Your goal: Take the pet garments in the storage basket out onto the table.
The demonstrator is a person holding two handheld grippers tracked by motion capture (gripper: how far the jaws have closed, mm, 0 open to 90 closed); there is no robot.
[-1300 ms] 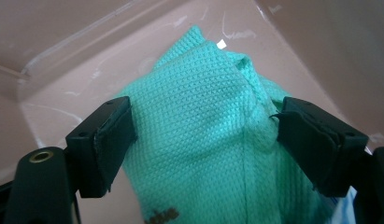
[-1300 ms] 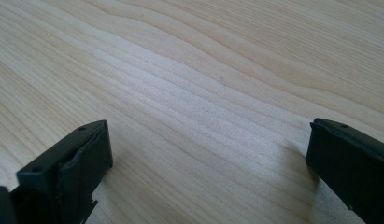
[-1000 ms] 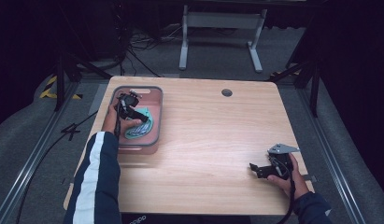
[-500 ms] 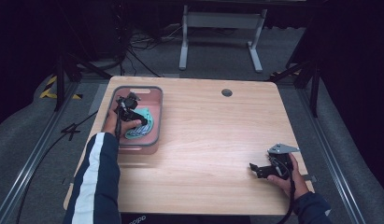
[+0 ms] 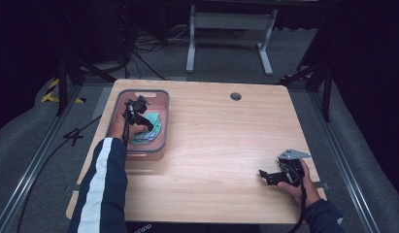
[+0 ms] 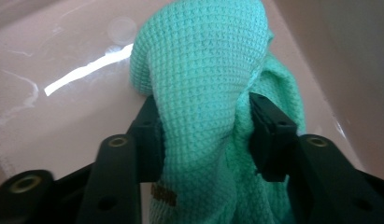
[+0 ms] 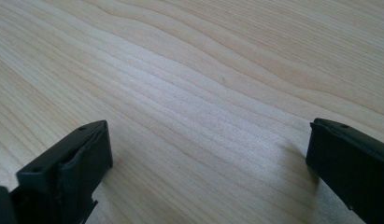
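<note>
Here the left gripper [image 6: 199, 135] pinches the teal cloth [image 6: 203, 70] inside the pink tray [image 5: 160, 145]; best lift it clear of the tray wall. Right of the tray, the right gripper [image 5: 277, 175] rests spread apart.

Wooden table [image 5: 221, 145], round grommet hole [image 5: 236, 96], grey floor [image 5: 362, 145], cables [image 5: 139, 48]

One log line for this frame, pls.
left gripper: shut on green cloth, inside pink tray | right gripper: open, low over bare table
</note>
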